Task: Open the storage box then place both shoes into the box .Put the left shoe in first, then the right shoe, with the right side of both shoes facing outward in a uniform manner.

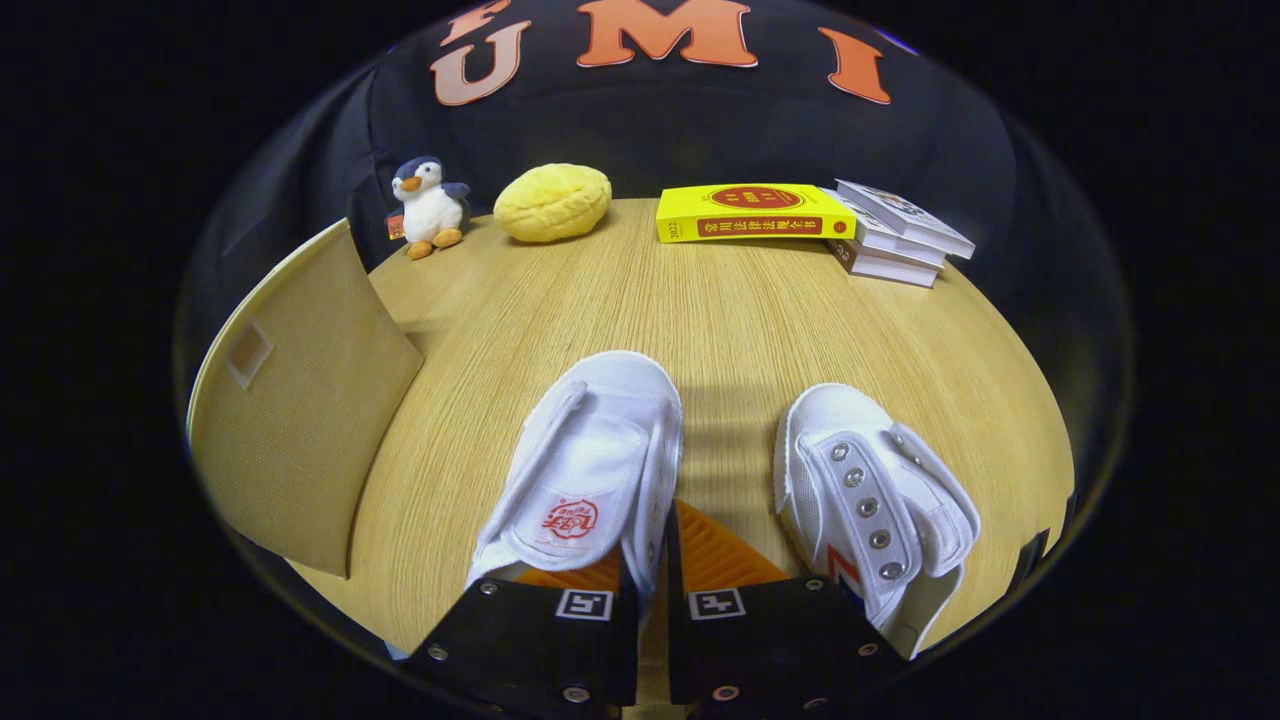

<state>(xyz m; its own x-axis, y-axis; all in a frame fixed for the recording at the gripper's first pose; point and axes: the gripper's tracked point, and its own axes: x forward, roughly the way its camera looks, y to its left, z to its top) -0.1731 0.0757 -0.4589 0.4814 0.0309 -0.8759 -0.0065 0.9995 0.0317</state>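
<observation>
The gripper point(652, 560) was seen low in the middle of the frame, its fingers drawn close together and pinched on the side wall of one white shoe point(590, 470). That shoe lay just left of centre, toe pointing away. A second white shoe point(870, 490) lay to the right of the fingers — near them, but not held. At the left of the frame the tan storage box point(300, 400) stood on the wooden worktop point(720, 320). Far back, in the upper part of the frame, a toy penguin point(430, 205), a yellow cushion point(552, 202), a yellow book point(750, 212) and a small stack of books point(895, 240) were lined up.
</observation>
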